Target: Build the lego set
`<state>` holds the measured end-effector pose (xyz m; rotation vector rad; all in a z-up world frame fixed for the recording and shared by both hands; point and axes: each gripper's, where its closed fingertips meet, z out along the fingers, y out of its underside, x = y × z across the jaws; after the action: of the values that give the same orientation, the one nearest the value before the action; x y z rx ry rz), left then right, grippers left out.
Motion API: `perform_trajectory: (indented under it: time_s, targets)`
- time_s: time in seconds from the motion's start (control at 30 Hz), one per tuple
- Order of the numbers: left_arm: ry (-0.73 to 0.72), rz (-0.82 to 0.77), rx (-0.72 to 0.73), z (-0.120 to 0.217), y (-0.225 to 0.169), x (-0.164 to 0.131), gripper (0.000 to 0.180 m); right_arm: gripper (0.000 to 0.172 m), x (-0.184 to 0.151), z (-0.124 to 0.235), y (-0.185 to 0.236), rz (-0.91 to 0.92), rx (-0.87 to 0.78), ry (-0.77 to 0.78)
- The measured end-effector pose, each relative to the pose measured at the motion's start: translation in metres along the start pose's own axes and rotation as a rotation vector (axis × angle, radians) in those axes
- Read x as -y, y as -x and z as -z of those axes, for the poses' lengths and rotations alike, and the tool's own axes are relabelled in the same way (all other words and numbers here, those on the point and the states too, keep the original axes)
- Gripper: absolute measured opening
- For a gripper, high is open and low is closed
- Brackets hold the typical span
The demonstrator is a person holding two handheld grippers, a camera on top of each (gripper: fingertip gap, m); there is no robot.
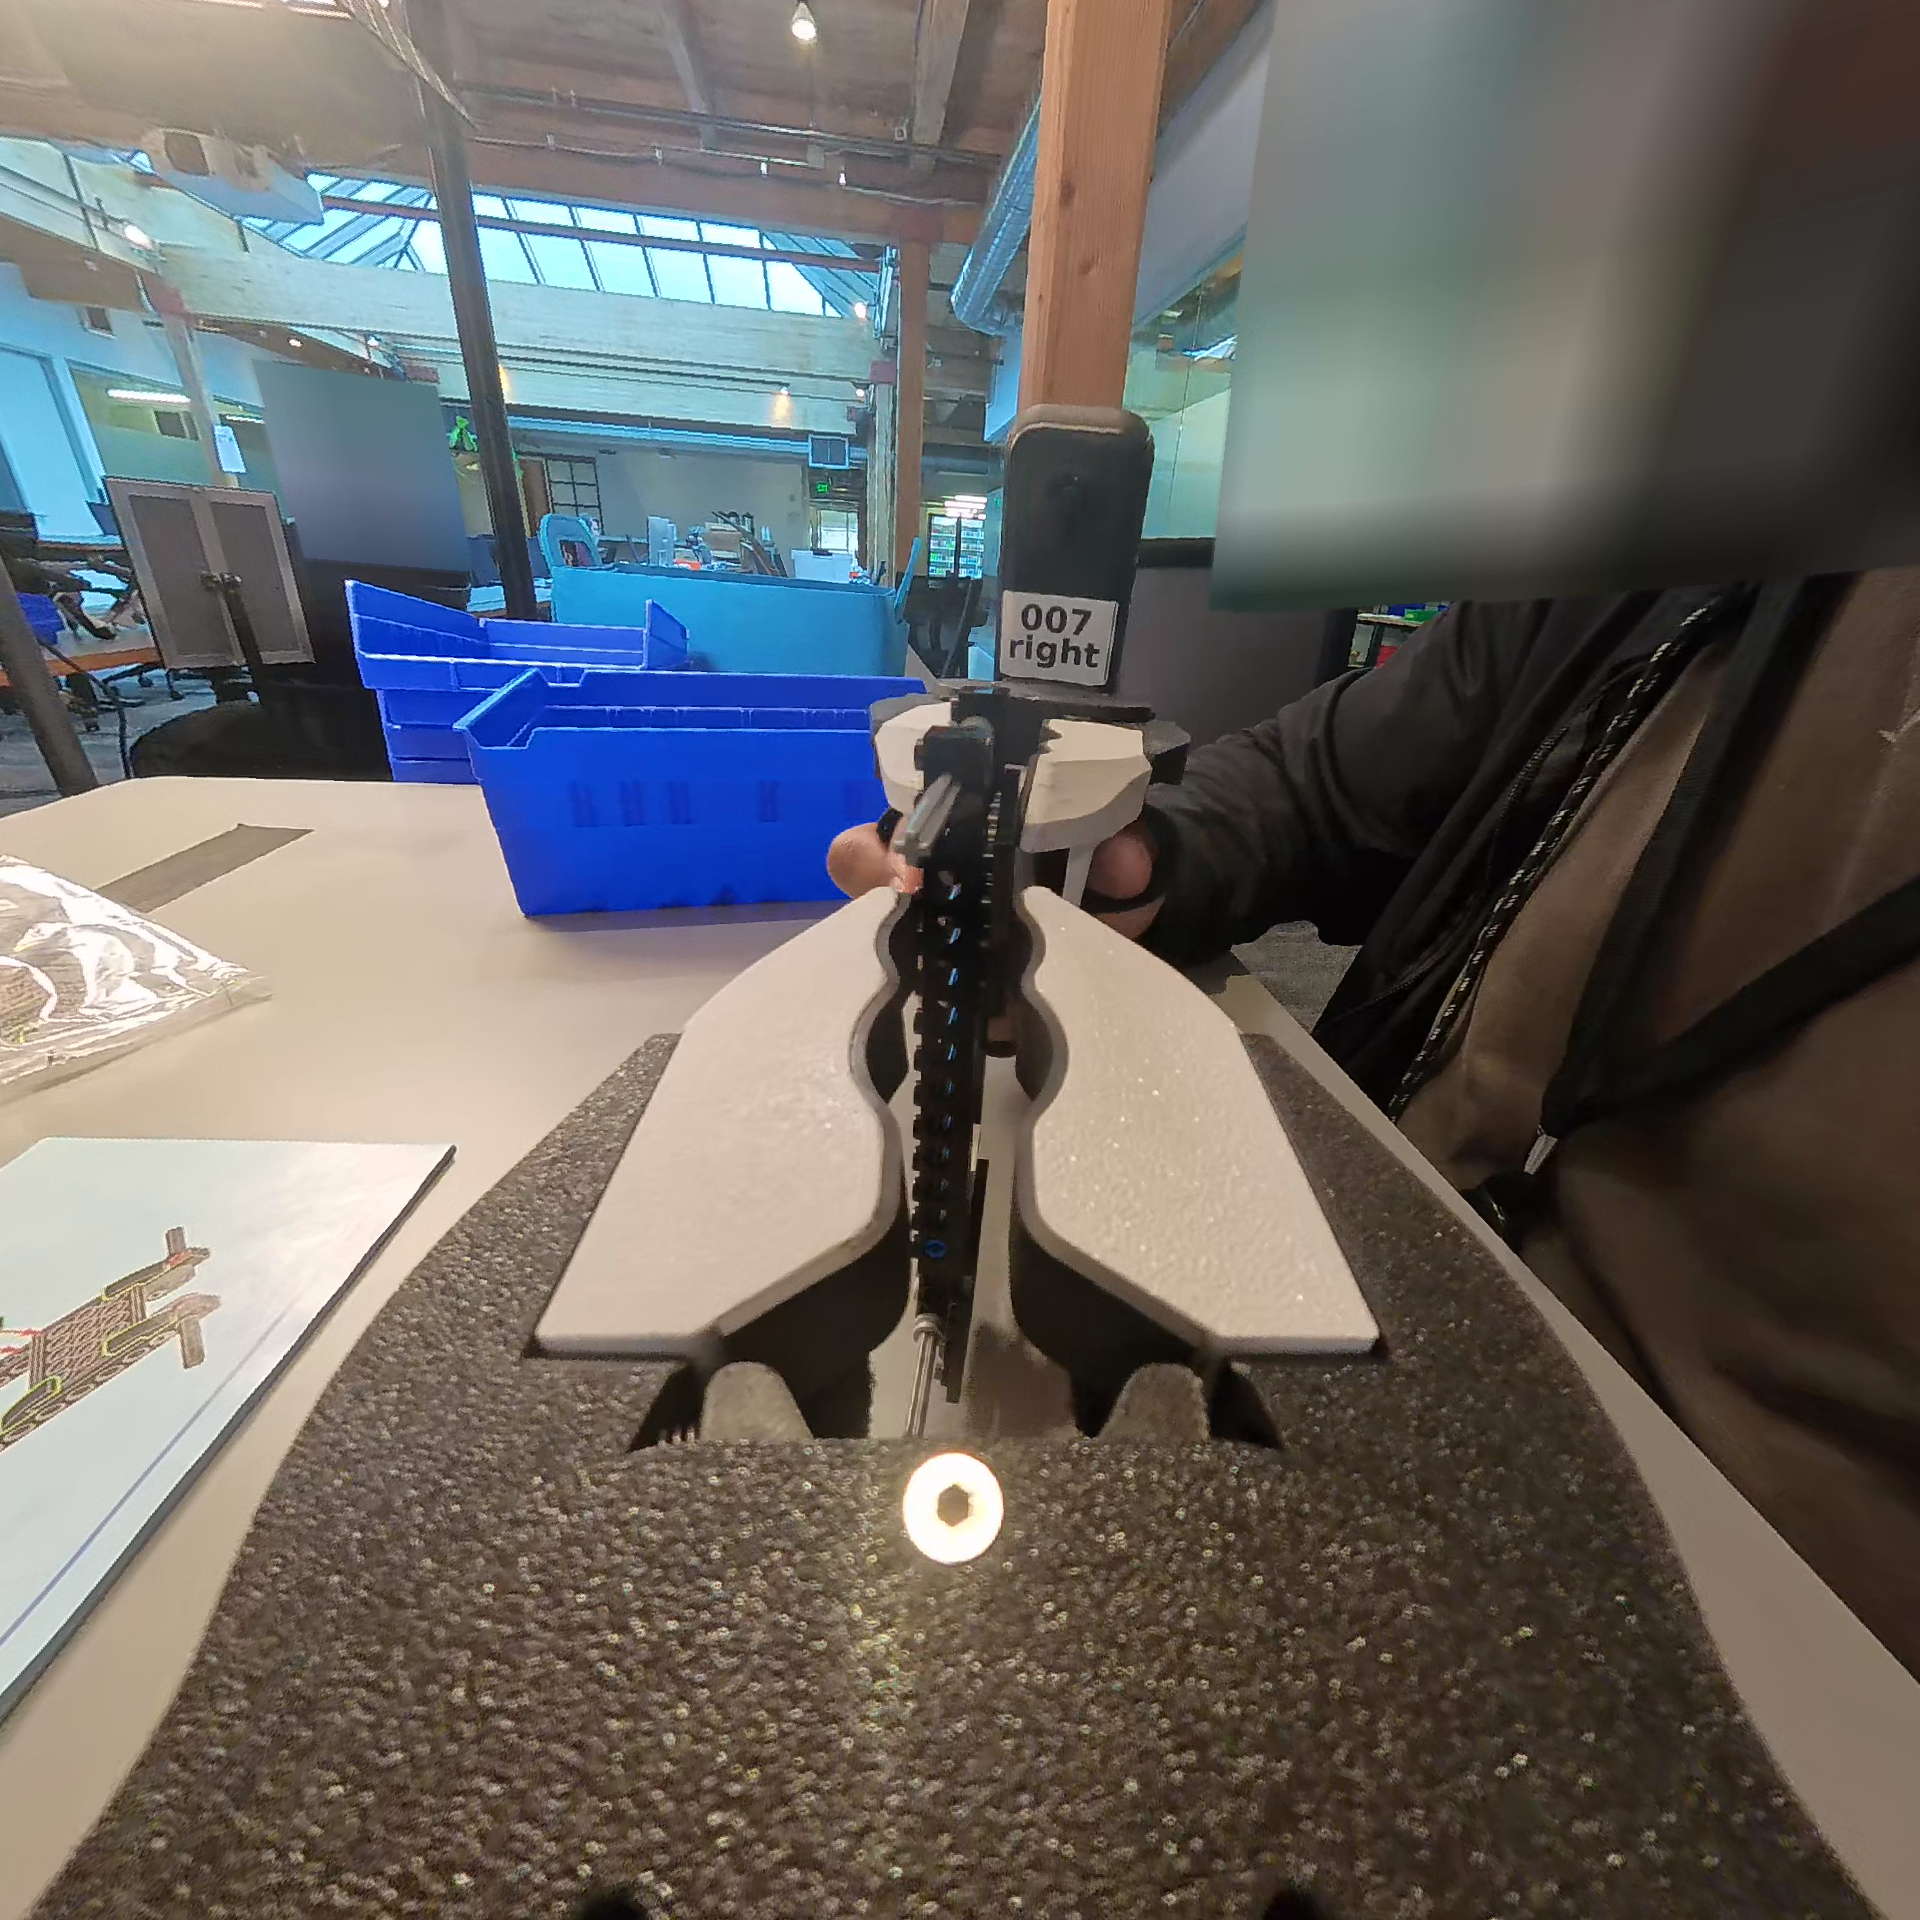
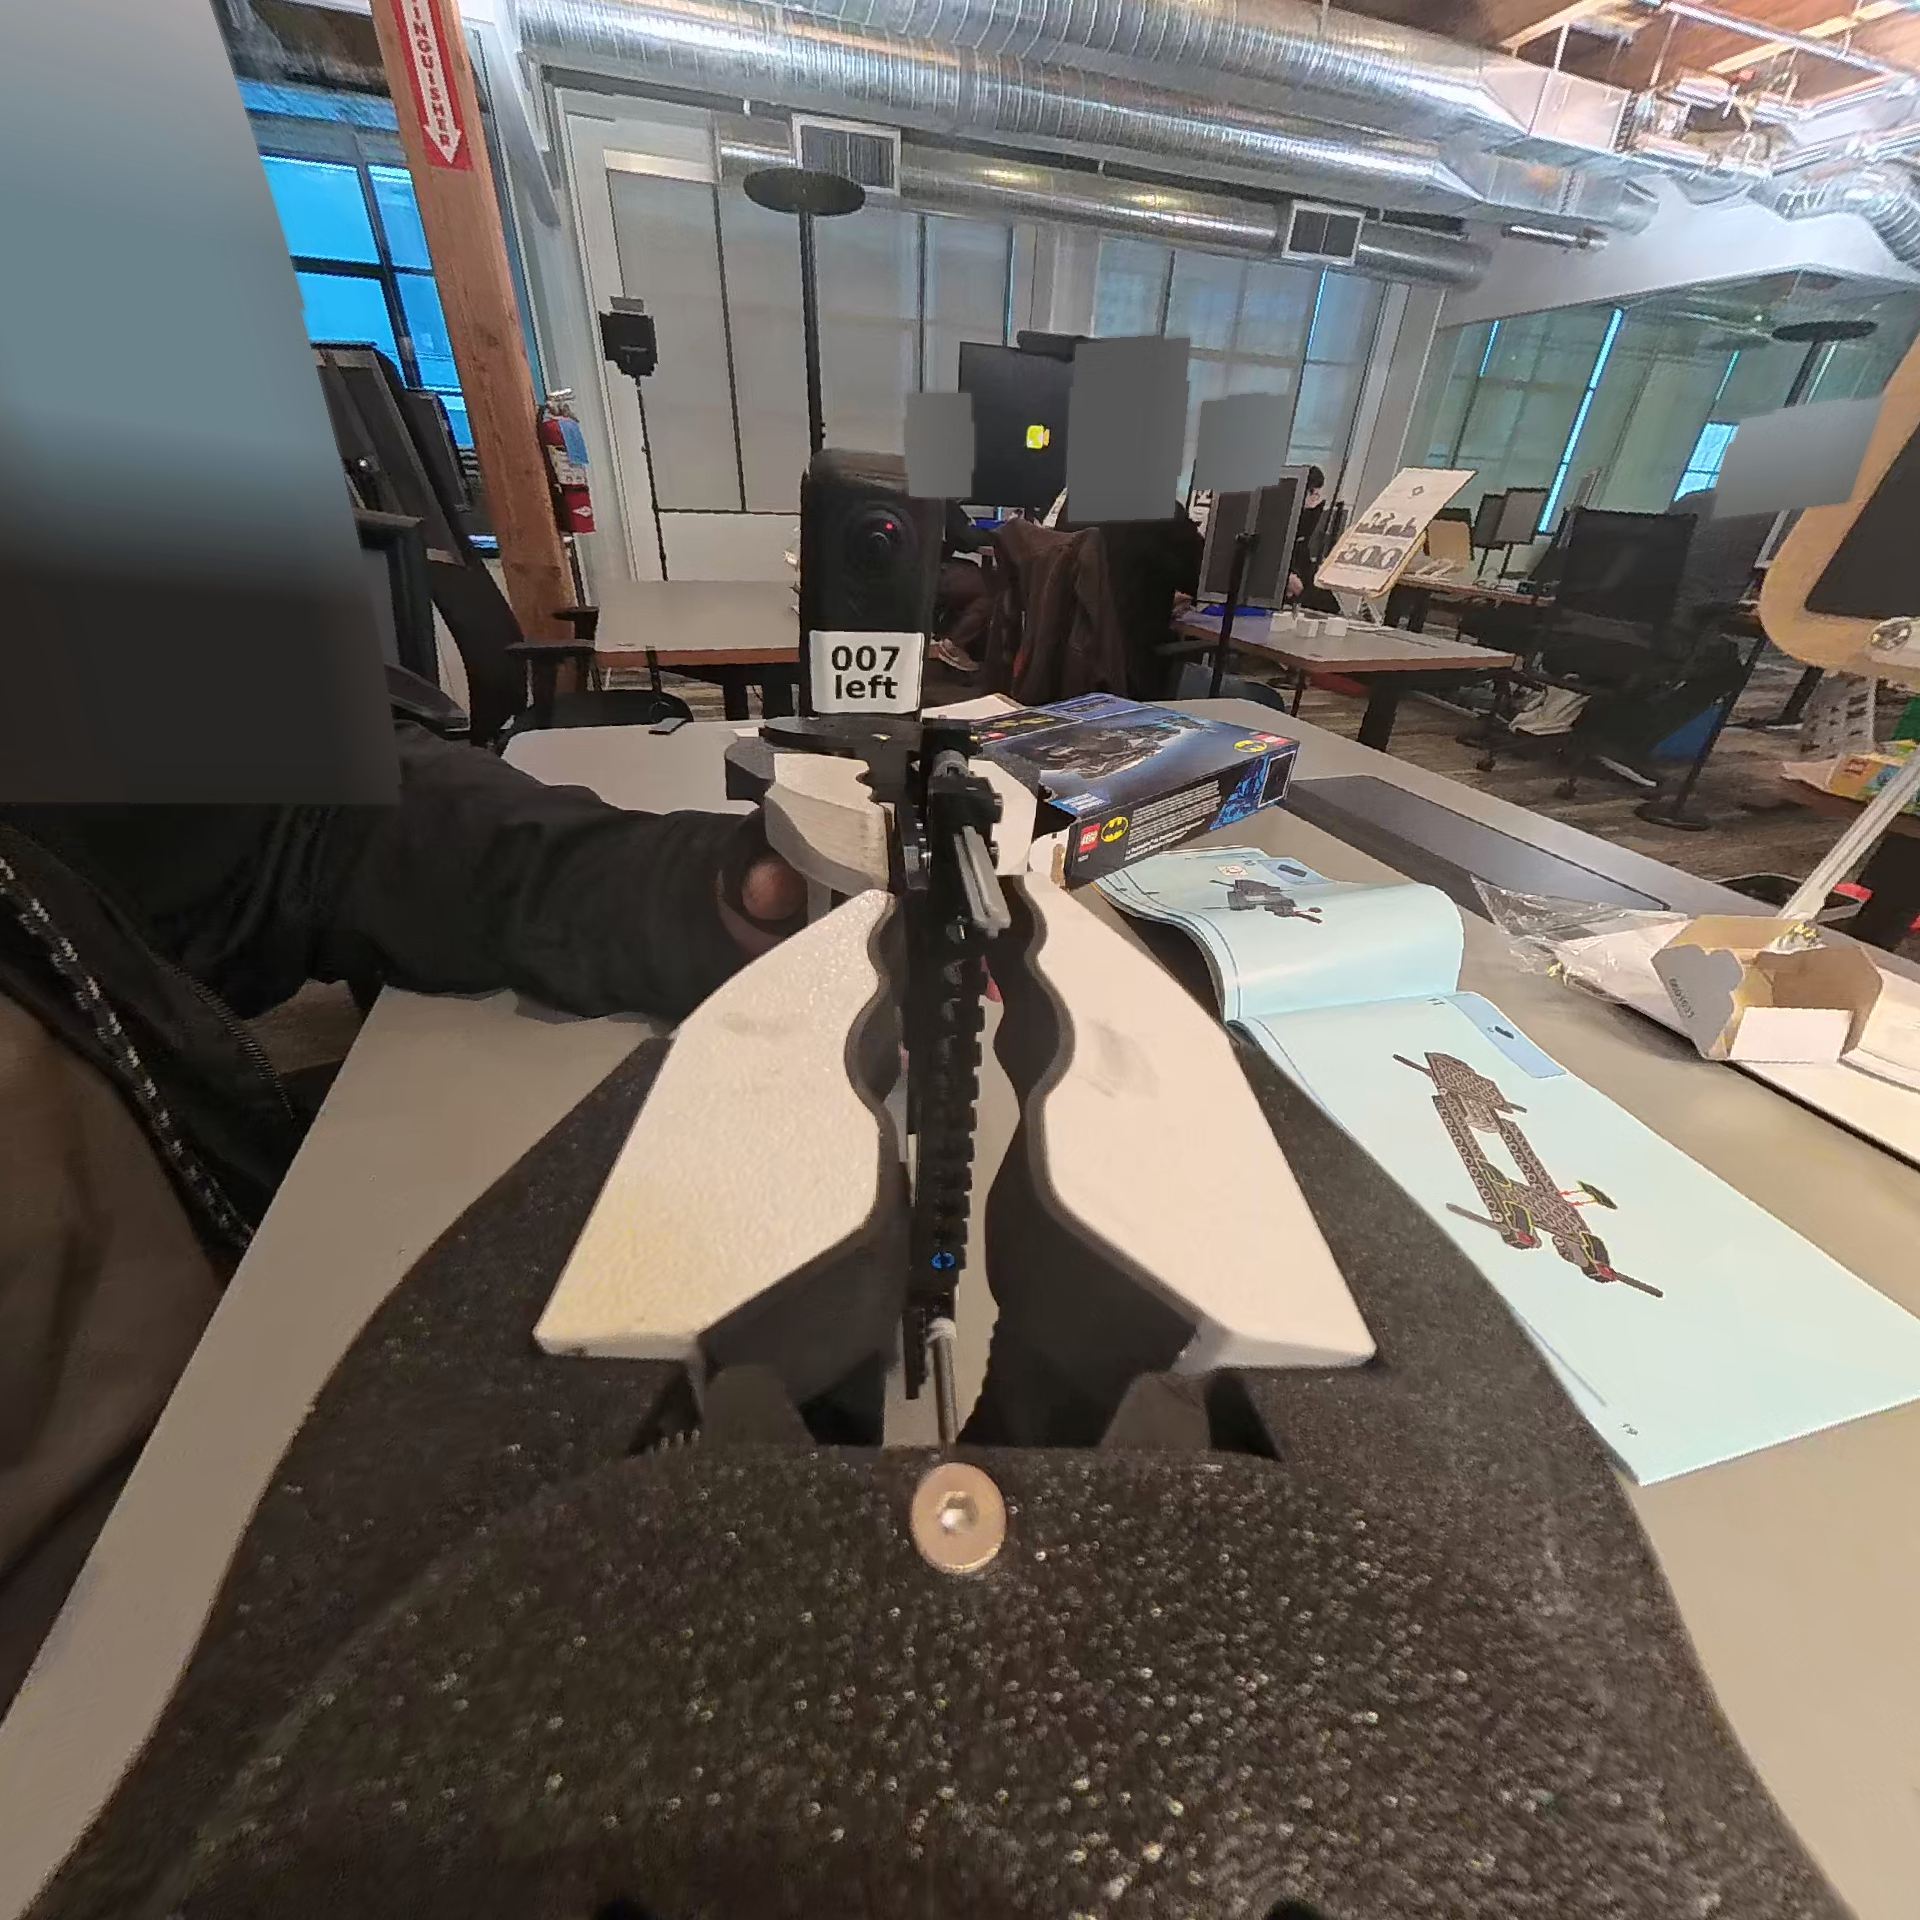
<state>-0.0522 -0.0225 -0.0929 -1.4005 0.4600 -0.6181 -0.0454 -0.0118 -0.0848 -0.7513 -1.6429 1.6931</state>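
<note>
Both grippers face each other above the desk, and each one's jaws stand narrow, clamped on an end of the same long black toy-brick beam: the left gripper on one end, the right gripper on the other. An open instruction booklet lies on the desk to the right, blue bins at the far left. Holding well here looks to mean even pressure with both grips kept in line, so the beam does not twist.

Grey table carries open booklet, toy box, clear bags — torn carton near booklet, blue bins at far edge.
</note>
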Motion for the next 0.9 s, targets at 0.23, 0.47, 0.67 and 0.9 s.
perform_trajectory:
  time_s: [0.23,0.47,0.67,0.9]
  targets:
    - [0.009,0.01,0.002,0.0006,0.0014,-0.0026,0.016,0.016,-0.0025,-0.0004,-0.0015,0.002,-0.011,0.019]
    - [-0.027,0.032,-0.002,0.0024,0.0025,0.0014,0.016,0.025,-0.0067,-0.0028,-0.0029,0.092,-0.078,0.062]
    - [-0.018,0.021,-0.008,0.001,0.0004,0.0007,0.017,0.017,-0.0097,-0.0031,-0.0007,0.074,-0.051,0.067]
    - [-0.014,0.012,0.033,-0.0024,0.0019,0.0037,0.018,0.016,-0.0078,0.002,-0.0031,0.035,-0.001,0.001]
